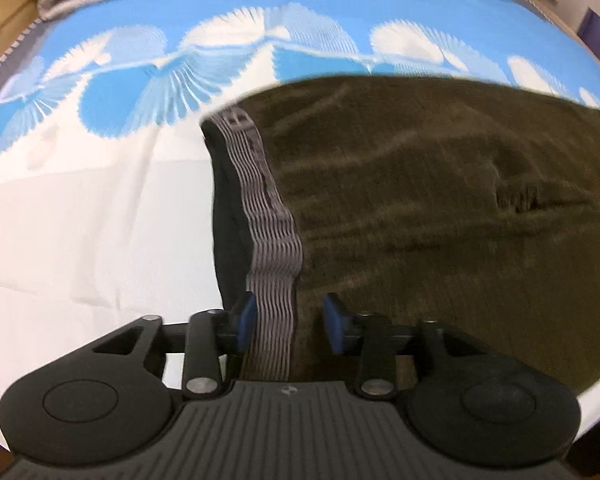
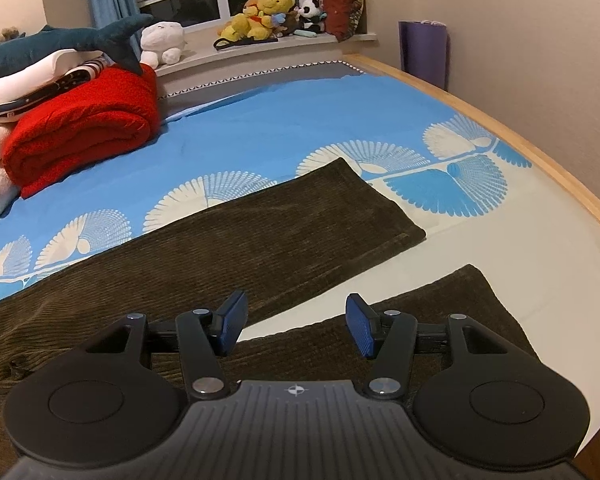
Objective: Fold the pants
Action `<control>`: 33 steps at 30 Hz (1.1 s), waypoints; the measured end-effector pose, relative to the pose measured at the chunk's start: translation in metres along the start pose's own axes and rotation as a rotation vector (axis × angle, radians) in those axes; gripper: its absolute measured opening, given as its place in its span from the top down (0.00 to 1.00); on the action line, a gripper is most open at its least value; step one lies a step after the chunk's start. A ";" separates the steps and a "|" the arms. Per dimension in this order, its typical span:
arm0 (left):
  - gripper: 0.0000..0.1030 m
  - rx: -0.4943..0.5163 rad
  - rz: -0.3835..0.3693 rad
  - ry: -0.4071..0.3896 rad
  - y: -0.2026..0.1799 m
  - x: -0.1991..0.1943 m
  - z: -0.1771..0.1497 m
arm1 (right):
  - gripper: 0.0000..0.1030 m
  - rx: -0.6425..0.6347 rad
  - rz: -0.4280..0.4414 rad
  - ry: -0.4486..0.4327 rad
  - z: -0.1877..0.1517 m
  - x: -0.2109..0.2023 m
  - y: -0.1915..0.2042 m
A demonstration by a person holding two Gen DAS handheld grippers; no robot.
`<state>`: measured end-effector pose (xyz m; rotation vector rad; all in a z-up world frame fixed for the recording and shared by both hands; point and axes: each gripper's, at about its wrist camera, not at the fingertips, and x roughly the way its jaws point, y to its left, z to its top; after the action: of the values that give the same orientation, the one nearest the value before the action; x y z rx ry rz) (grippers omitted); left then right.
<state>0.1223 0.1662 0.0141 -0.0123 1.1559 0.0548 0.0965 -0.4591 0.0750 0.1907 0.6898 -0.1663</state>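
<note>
Olive-brown corduroy pants (image 1: 440,208) lie flat on the bed. Their grey patterned waistband (image 1: 272,236) runs toward me in the left wrist view. My left gripper (image 1: 290,322) is open, its blue pads on either side of the waistband's near end, not closed on it. In the right wrist view both legs spread apart: the far leg (image 2: 284,236) and the near leg (image 2: 440,316). My right gripper (image 2: 296,326) is open and empty, just above the near leg's inner edge.
The bed has a blue and white patterned sheet (image 2: 260,128) and a wooden edge (image 2: 540,160) on the right. A red folded blanket (image 2: 84,128), stacked linens and a plush shark (image 2: 60,40) lie at the far left. Plush toys (image 2: 268,12) sit on the windowsill.
</note>
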 end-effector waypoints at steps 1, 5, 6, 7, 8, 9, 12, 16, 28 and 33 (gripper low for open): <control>0.57 -0.009 0.006 -0.021 -0.001 -0.004 0.003 | 0.45 -0.011 0.000 0.000 0.000 0.001 0.001; 0.44 -0.061 0.004 -0.111 0.000 -0.013 0.015 | 0.45 -0.046 0.000 -0.006 -0.001 0.001 0.005; 0.43 -0.074 -0.003 -0.130 -0.001 -0.015 0.018 | 0.45 -0.049 0.000 -0.013 -0.001 0.001 0.005; 0.43 -0.085 -0.013 -0.148 -0.002 -0.019 0.020 | 0.45 -0.054 0.000 -0.021 -0.001 0.001 0.007; 0.43 -0.092 -0.022 -0.167 -0.003 -0.021 0.023 | 0.45 -0.060 -0.002 -0.031 -0.001 0.001 0.008; 0.42 -0.095 -0.024 -0.182 -0.005 -0.022 0.026 | 0.45 -0.068 -0.003 -0.040 -0.001 0.001 0.009; 0.42 -0.083 -0.008 -0.233 -0.016 -0.026 0.032 | 0.45 -0.100 -0.005 -0.054 -0.001 0.002 0.016; 0.42 -0.083 0.007 -0.285 -0.026 -0.028 0.045 | 0.44 -0.135 -0.008 -0.060 0.000 0.006 0.024; 0.42 -0.099 -0.010 -0.264 -0.044 0.005 0.088 | 0.12 -0.185 0.055 -0.027 0.007 0.022 0.057; 0.42 -0.111 -0.018 -0.271 -0.045 0.018 0.106 | 0.08 -0.215 0.053 -0.006 0.009 0.032 0.075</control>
<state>0.2286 0.1259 0.0397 -0.1100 0.8807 0.1016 0.1421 -0.3910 0.0705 0.0028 0.6910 -0.0411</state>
